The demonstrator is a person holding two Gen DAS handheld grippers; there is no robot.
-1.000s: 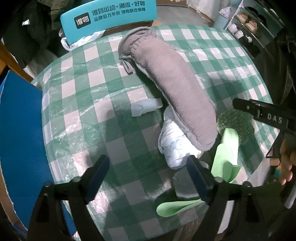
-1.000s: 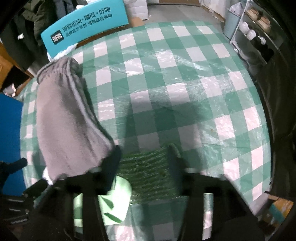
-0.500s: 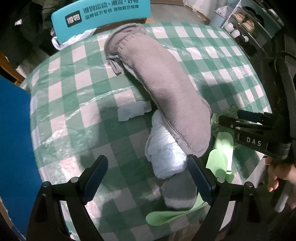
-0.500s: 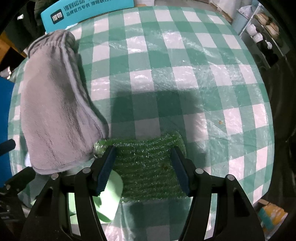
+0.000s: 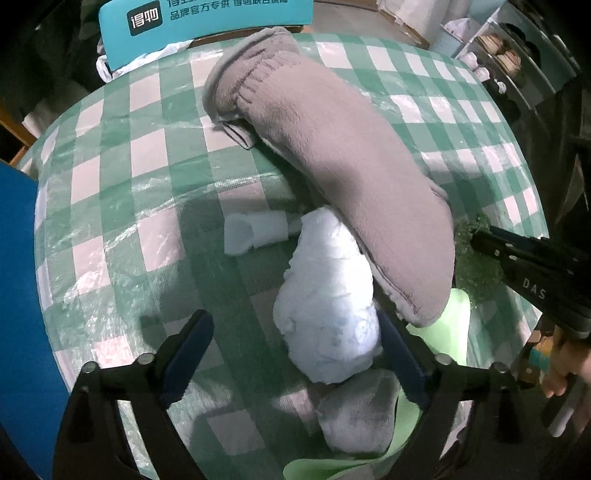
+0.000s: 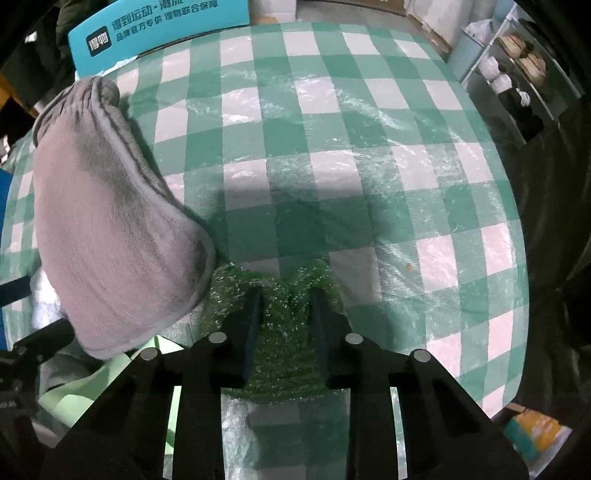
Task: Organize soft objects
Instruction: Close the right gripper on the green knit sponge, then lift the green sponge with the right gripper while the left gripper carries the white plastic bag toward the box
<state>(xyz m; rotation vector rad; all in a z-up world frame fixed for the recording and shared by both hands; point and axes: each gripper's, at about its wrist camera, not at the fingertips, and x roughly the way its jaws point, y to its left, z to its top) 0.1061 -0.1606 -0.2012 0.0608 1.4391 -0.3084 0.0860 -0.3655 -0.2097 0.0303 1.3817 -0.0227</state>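
Observation:
A long grey fleece cloth (image 5: pixel 332 155) lies across the green checked table (image 5: pixel 110 184); it also shows in the right wrist view (image 6: pixel 110 221). A white crumpled bundle (image 5: pixel 328 306) lies under its near end, between the fingers of my open left gripper (image 5: pixel 295 350). A small grey wad (image 5: pixel 358 417) and light green sheets (image 5: pixel 454 325) lie close by. My right gripper (image 6: pixel 286 328) is shut on a green bubble-wrap sheet (image 6: pixel 284 347), bunching it at the table's near edge.
A small white scrap (image 5: pixel 251 232) lies left of the bundle. A teal box with white print (image 5: pixel 207 18) stands behind the table. A blue panel (image 5: pixel 18 295) is at the left. Shelves with shoes (image 6: pixel 517 66) stand at the right.
My right gripper has closed on the green bubble wrap, which has bunched up between its fingers. My left gripper has moved forward around the white bundle.

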